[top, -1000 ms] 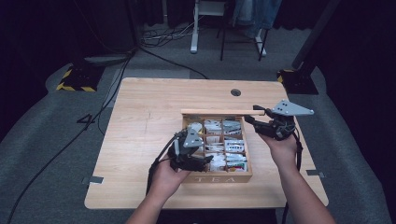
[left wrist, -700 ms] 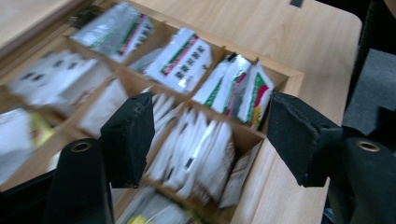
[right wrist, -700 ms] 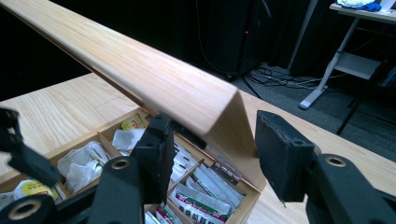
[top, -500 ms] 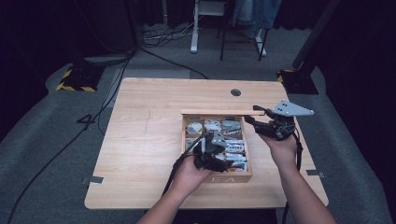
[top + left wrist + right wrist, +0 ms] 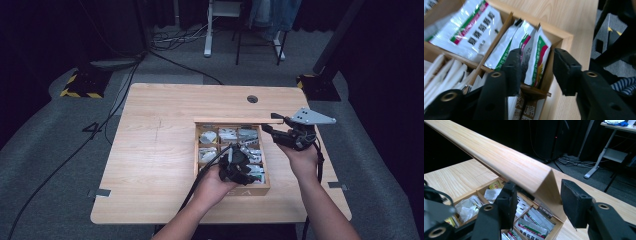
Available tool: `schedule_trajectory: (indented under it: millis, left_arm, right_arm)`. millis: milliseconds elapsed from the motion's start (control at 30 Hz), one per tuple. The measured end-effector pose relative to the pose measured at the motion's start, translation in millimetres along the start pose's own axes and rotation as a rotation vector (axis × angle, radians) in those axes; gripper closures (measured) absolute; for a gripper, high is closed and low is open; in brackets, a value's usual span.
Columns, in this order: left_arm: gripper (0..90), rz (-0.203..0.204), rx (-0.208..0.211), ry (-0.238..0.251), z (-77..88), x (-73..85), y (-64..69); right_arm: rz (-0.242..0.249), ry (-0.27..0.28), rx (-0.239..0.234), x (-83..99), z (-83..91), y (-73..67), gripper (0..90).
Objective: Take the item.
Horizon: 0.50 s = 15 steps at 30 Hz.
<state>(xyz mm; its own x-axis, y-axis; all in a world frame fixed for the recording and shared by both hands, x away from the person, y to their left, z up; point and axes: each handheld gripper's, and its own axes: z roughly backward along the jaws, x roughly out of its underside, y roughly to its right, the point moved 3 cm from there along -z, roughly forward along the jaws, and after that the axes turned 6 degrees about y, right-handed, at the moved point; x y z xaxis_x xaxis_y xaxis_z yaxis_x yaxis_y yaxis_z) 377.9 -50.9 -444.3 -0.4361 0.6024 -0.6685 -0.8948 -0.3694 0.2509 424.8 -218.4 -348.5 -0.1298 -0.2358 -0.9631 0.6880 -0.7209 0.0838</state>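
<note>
A shallow wooden box with compartments is being kept near the right front part of the light wooden table, its front wall lying close to the table's front edge. Letters are printed on that front wall; an "A" is being made out in the high view, the rest being hidden. The white sachets with green and red printing standing in the box's corner compartment are marked with Chinese characters too blurred to be read.

The left gripper is being held over that corner compartment, and its jaws have just been closing; they are still being kept partly spread, with the upright sachets seen between them, and no pressing of the pads on a sachet is being shown.

The box's hinged wooden lid is being held raised at the box's far edge by the right gripper, its jaws being pinched on the lid's end.
</note>
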Motion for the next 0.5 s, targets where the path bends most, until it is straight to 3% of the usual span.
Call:
schedule_trajectory:
  millis: [133,333,500]
  left_arm:
    - [70.3,0.012,0.011,-0.028,-5.0,-0.7,-1.5]
    - [87.1,-0.004,0.037,-0.040,-8.0,-0.5,-1.8]
    - [89.5,-0.029,0.019,-0.031,-7.0,-0.1,2.5]
  right_arm:
    - [0.001,0.000,-0.001,0.1,0.1,-0.1,48.2]
    - [0.000,0.001,-0.003,0.3,0.1,0.1,48.2]
    - [-0.001,0.001,-0.003,0.3,0.1,0.1,48.2]
